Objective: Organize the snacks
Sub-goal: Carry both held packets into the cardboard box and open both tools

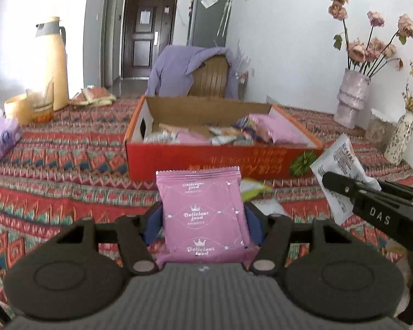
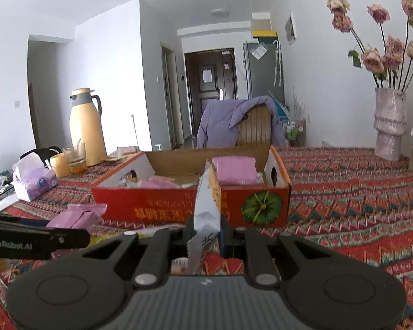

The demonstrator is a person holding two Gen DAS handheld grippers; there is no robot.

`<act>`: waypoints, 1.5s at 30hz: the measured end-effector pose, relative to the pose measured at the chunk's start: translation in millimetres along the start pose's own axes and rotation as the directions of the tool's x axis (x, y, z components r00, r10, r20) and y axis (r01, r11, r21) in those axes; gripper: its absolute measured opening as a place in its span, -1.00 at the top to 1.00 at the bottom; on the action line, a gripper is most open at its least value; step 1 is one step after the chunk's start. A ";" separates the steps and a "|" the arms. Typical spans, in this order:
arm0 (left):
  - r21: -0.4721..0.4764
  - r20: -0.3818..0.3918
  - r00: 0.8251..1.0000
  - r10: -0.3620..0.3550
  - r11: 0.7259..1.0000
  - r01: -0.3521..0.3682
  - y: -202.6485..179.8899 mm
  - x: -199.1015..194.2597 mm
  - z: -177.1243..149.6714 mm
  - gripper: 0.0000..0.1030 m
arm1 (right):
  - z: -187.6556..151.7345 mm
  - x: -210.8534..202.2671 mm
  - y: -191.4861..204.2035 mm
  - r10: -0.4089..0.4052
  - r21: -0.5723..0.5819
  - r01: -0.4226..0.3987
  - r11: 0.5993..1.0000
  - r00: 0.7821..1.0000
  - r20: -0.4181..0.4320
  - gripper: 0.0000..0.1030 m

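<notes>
Cardboard box (image 1: 206, 162) rim beyond both loaded tools.

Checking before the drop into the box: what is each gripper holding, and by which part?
Left gripper holds the pink packet across its lower side edges. Right gripper is clamped on the white packet near its bottom end.

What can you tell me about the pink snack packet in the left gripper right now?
The pink snack packet is a flat, glossy foil-look pouch with crimped, serrated ends and white crown logos reading "Delicious food". It stands upright, clamped at its two side edges by the left gripper, its top seal free and lifted clear of the patterned tablecloth. It sits just in front of the red cardboard box, not yet inside, touching nothing but the fingers.
</notes>
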State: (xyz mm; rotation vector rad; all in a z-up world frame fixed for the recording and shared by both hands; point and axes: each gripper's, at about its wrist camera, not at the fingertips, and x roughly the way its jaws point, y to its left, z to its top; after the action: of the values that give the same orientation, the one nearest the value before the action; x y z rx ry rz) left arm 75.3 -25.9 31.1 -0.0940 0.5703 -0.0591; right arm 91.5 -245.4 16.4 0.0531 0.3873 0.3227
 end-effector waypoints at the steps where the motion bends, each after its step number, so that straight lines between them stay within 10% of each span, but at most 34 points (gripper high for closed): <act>1: 0.003 0.010 1.000 0.001 1.000 -0.001 -1.2 0.6 3.4 -0.22 | 2.9 0.0 0.6 -0.003 -0.006 0.003 1.000 1.000 0.010 0.72; 23: -0.037 0.151 0.987 0.062 0.998 -0.058 1.5 54.4 92.1 -0.23 | 87.6 78.3 19.2 0.006 -0.042 -0.001 0.999 0.993 0.120 0.71; 45: -0.067 0.137 0.983 0.122 0.991 -0.114 35.5 142.5 86.8 -0.23 | 56.5 166.6 22.8 -0.039 -0.095 0.039 0.995 0.999 -0.001 0.66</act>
State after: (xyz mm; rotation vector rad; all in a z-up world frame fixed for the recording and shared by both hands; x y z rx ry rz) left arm 243.1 4.0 23.6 -0.1206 0.4353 0.0792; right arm 251.9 -170.0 10.8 -0.0476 0.3752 0.3025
